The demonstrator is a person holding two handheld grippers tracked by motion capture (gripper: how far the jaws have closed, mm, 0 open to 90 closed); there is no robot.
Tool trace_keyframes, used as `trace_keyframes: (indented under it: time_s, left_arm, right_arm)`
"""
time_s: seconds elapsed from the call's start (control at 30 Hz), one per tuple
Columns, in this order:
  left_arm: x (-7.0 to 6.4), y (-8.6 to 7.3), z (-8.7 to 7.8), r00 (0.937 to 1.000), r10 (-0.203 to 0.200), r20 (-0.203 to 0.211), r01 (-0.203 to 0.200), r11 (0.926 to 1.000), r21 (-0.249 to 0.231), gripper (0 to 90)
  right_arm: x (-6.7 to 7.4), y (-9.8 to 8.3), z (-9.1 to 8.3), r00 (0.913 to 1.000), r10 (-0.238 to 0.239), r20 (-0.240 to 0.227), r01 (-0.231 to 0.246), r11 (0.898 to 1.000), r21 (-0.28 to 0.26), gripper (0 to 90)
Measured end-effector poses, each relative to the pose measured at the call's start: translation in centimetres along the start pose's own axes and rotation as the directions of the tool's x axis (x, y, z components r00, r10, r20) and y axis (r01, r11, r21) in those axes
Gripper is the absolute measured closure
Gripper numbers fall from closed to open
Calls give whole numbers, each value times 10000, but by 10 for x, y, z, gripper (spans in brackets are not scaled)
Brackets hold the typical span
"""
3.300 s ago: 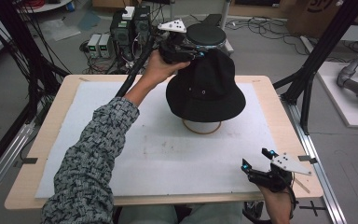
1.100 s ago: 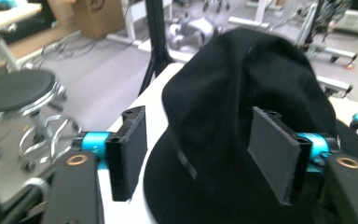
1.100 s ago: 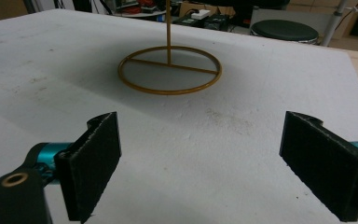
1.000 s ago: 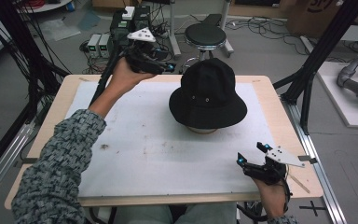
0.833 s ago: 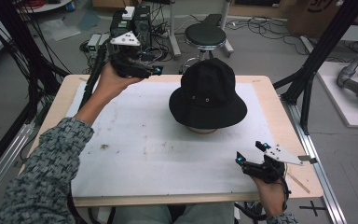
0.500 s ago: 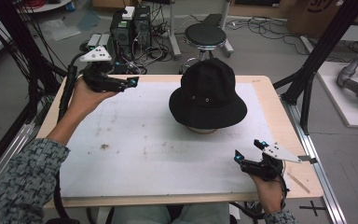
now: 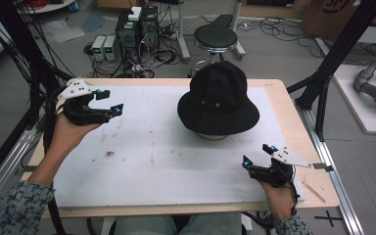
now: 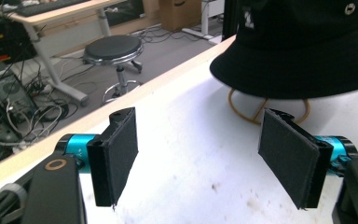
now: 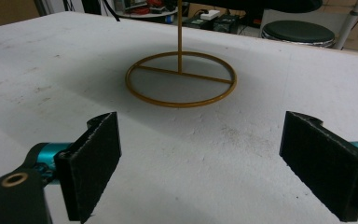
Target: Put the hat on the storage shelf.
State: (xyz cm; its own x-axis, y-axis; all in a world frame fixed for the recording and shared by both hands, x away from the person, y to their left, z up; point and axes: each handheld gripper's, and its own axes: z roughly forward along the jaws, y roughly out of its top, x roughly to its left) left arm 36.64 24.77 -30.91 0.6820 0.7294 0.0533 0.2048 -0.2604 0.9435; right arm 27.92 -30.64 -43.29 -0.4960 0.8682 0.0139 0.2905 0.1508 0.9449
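White sheeting, smudged with dark marks, covers my desk [image 7: 142, 166] inside its pale wooden rim, and beyond the far edge I see a round black stool [image 7: 216, 36] and computer boxes [image 7: 138, 30] among tangled cables on the grey floor.

I see a black bucket hat [image 7: 218, 100] sitting on a thin golden wire stand [image 9: 181, 79] toward the far edge, a little right of the middle. From my right gripper view the stand is a flat ring with a crossbar and one upright rod, and the hat's brim hangs above it. In my left gripper view the hat [image 8: 307, 44] fills the upper right, with the stand's ring [image 8: 265, 107] showing under the brim.

My left tongs [image 7: 106, 101] are held in my left hand [image 7: 68, 134] above the left edge of the desk, toward the far corner, well apart from the hat. Their padded jaws stand wide with nothing between them.

My right tongs [image 7: 258, 154] sit near the near right corner, held by my right hand [image 7: 280, 198], pointing toward the stand. Their jaws are also spread wide and empty.
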Motion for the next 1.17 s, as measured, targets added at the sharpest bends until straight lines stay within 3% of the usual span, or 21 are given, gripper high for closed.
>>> trace_keyframes:
  time_s: [0.27, 0.6, 0.73, 1.17]
  left_arm:
    - [-11, -44, -17, 9979, -369, -528, 369, 9993, -13, 279]
    - [-32, -91, -36, 9848, -578, -1638, 537, 9981, -294, 280]
    - [-36, -101, -39, 9799, -522, -1923, 473, 9984, -297, 280]
    - [-39, -113, -41, 9767, -516, -2082, 494, 9987, -159, 280]
  right_arm:
    - [2, 1, 4, 10000, -21, -68, 22, 10000, 60, 123]
    - [4, 3, 8, 9999, -36, -146, 37, 10000, 78, 123]
    - [4, 3, 10, 9998, -8, -180, 9, 10000, 91, 123]
    - [5, 5, 13, 9996, -154, -236, 154, 9999, 7, 123]
